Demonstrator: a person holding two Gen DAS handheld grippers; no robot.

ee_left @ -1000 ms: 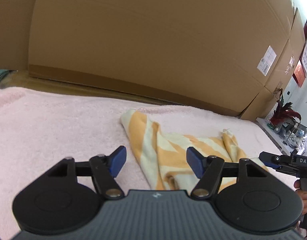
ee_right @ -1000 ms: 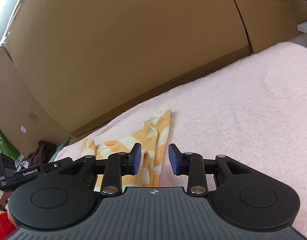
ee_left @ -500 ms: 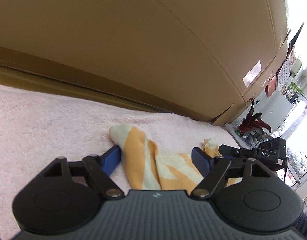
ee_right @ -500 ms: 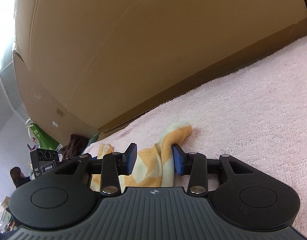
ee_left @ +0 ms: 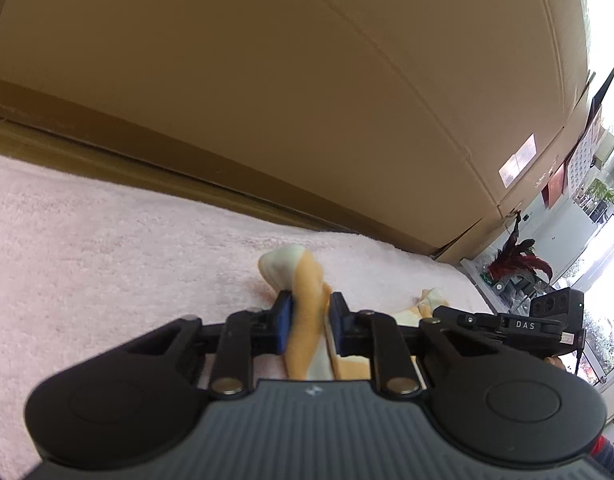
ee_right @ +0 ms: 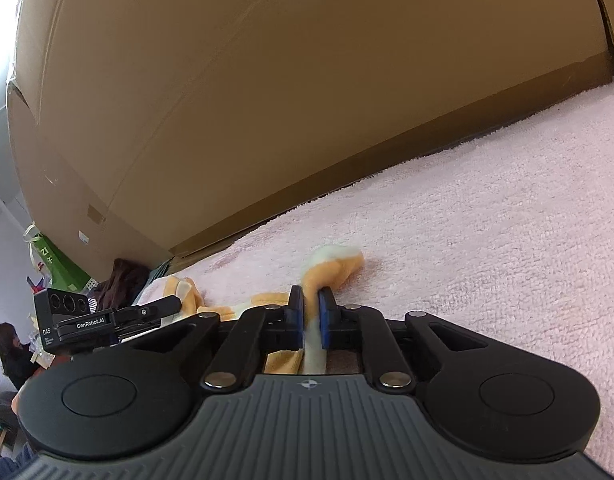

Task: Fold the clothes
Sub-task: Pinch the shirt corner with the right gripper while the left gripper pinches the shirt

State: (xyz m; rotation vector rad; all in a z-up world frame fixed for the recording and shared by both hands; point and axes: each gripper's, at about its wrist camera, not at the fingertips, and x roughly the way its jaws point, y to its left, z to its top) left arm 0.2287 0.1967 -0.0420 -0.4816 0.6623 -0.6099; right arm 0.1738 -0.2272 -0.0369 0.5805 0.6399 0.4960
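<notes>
Both tongs are closing on the orange-and-cream garment point(ee_left: 307, 304): left tongs point(ee_left: 310, 322) pinch one corner, right tongs point(ee_right: 311, 316) another, at six o'clock on the pink towel point(ee_right: 487, 248).

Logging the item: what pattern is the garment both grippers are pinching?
Orange and cream stripes on the garment; the left wrist view shows it best.
</notes>
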